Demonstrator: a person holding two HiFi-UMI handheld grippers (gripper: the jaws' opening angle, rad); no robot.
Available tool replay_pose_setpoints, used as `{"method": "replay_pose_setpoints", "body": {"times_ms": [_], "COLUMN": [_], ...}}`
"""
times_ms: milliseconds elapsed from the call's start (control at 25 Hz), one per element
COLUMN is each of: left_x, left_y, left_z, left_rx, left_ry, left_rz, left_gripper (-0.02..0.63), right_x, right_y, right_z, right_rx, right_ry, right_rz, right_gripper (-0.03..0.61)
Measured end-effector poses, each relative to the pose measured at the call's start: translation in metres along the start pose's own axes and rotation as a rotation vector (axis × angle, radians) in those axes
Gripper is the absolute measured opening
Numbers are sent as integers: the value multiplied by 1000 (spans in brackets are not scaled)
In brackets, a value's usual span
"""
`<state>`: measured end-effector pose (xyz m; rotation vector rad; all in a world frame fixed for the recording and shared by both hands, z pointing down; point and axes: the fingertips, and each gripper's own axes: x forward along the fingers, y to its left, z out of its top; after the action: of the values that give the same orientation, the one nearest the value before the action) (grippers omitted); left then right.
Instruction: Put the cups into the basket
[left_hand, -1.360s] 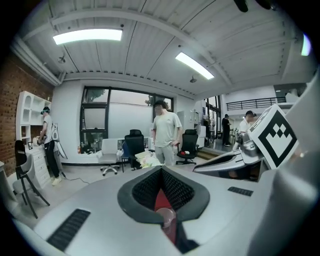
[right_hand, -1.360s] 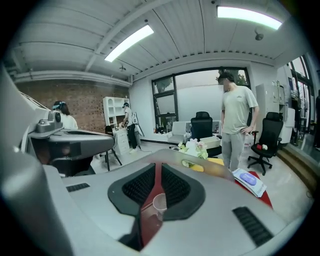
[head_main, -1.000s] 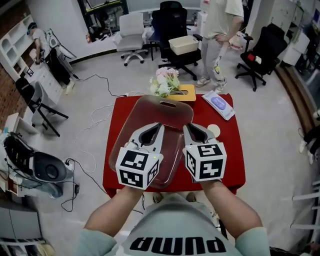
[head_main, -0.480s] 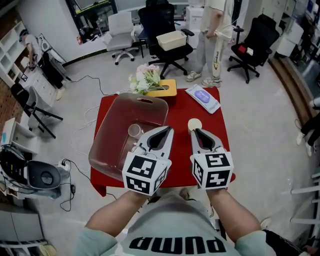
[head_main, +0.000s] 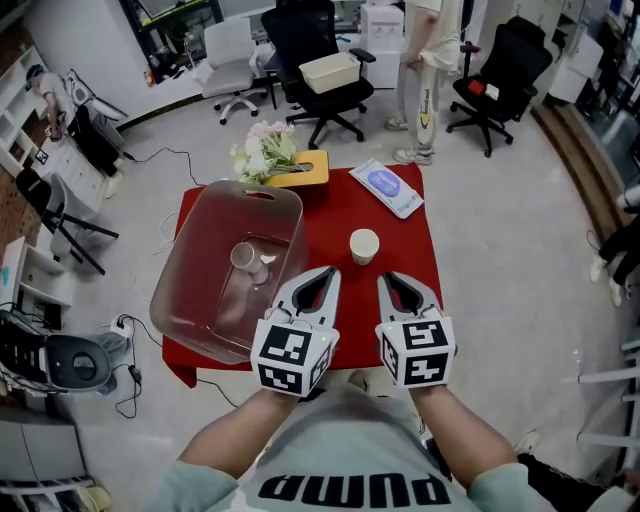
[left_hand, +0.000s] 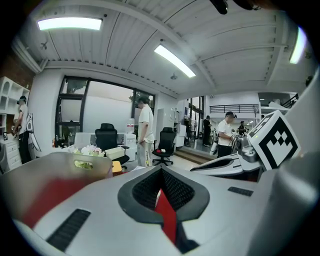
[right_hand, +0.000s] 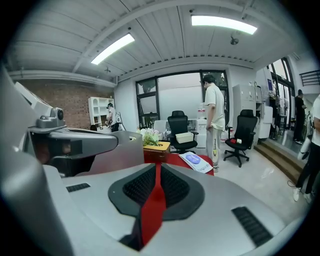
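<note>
A translucent basket (head_main: 190, 290) stands on the left half of the red table (head_main: 330, 215). A pale cup (head_main: 243, 257) sits inside it. A paper cup (head_main: 364, 245) stands upright on the table, right of the basket. My left gripper (head_main: 324, 272) is at the near edge, just right of the basket, shut and empty. Beside it, my right gripper (head_main: 389, 278) is shut and empty too, a short way in front of the paper cup. In the left gripper view the jaws (left_hand: 160, 169) meet over the table, with the basket (left_hand: 55, 167) at the left. The right gripper view shows closed jaws (right_hand: 158, 165).
At the table's far edge are flowers in a yellow box (head_main: 262, 155) and a wipes pack (head_main: 385, 187). Office chairs (head_main: 320, 60) and a standing person (head_main: 425, 60) are beyond it. Cables and a grey machine (head_main: 60, 355) lie on the floor at left.
Both grippers have drawn back together from over the basket to the table's near edge, staying shut. The basket's inside and the paper cup now show in front of them.
</note>
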<state>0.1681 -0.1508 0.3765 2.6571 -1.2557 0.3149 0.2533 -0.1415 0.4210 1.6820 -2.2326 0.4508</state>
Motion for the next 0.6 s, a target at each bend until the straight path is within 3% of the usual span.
{"method": "replay_pose_setpoints", "body": {"times_ms": [600], "left_x": [10], "left_y": [3], "left_z": [-36], "left_rx": [-36], "left_ry": [42], "left_rz": [53], "left_gripper": [2], "right_x": [15], "right_y": [-4], "right_z": [-26], "right_rx": [-12], "right_ry": [45], "right_rz": [45], "right_gripper": [38]}}
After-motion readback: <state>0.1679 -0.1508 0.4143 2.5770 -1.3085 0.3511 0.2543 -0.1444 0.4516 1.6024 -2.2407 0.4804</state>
